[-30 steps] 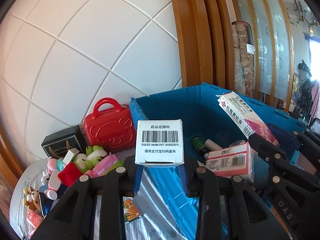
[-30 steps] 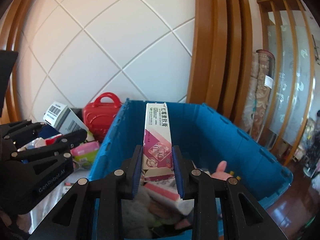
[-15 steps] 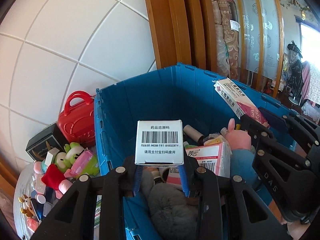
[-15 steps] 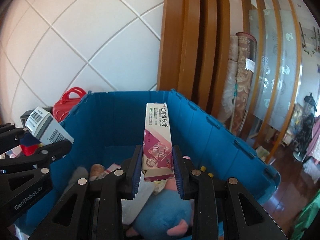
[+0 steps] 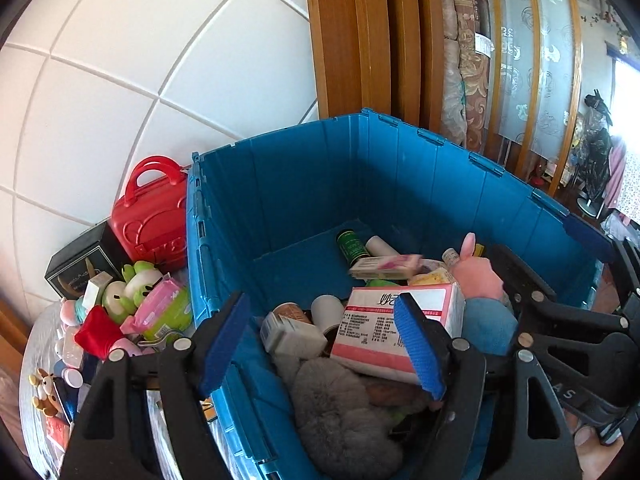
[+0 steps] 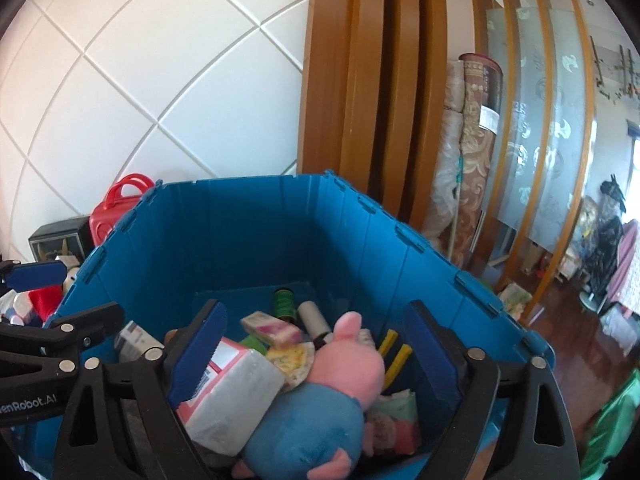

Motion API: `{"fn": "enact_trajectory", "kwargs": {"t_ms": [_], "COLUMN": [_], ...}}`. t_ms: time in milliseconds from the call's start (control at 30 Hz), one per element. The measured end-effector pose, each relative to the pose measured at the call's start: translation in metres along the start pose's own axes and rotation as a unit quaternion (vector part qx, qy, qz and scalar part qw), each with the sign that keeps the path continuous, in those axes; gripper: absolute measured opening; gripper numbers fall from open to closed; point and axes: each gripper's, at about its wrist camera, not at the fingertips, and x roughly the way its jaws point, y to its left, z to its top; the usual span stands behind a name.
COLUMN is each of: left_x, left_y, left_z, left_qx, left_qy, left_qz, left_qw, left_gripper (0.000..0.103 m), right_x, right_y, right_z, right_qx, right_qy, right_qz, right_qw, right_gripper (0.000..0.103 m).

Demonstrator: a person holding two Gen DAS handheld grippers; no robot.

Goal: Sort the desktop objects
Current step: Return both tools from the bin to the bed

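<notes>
A blue plastic crate [image 5: 304, 184] [image 6: 248, 232] holds several sorted items. My left gripper [image 5: 320, 344] is open and empty above its near left corner. The white barcode box [image 5: 290, 334] [image 6: 134, 338] lies inside, below it. My right gripper [image 6: 316, 354] is open and empty over the crate. The long pink-and-white box [image 5: 384, 267] [image 6: 272, 327] lies flat on the pile. A pink-and-blue pig plush [image 6: 320, 396] [image 5: 478, 276], a pink tissue pack [image 5: 394, 326] [image 6: 230, 392] and a grey fluffy item [image 5: 340, 412] also lie inside.
Left of the crate on the table stand a red toy suitcase [image 5: 154, 210] [image 6: 116, 208], a black box [image 5: 82, 262], green frog toys [image 5: 132, 286] and several small toys. A white tiled wall [image 5: 140, 60] and wooden posts [image 5: 360, 40] rise behind. The right gripper's body [image 5: 572, 344] is at the right.
Both grippers have opened. The white barcode box dropped from the left one and the long pink-and-white box from the right one into the crate. Both grippers moved further over the crate.
</notes>
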Motion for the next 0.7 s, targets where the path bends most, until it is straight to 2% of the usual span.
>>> {"fn": "enact_trajectory", "kwargs": {"t_ms": [100, 267, 500, 700], "left_x": [-0.002, -0.010, -0.026, -0.043], "left_y": [0.001, 0.006, 0.022, 0.043], "left_z": [-0.002, -0.008, -0.020, -0.030], "left_qx": [0.000, 0.000, -0.009, -0.025], "left_qy": [0.002, -0.002, -0.011, -0.026], "left_qz": [0.001, -0.004, -0.001, 0.020], "left_qw": [1.0000, 1.0000, 0.9999, 0.9992], "left_gripper": [0.074, 0.074, 0.074, 0.074], "right_x": [-0.005, -0.009, -0.020, -0.041], "right_y": [-0.005, -0.011, 0.003, 0.025], "right_z": [-0.001, -0.004, -0.007, -0.003], "right_qx": [0.005, 0.020, 0.005, -0.007], "right_qy": [-0.002, 0.008, 0.012, -0.004], "right_qz": [-0.004, 0.004, 0.010, 0.027], "right_qw": [1.000, 1.000, 1.000, 1.000], "right_gripper": [0.103, 0.103, 0.103, 0.103]}}
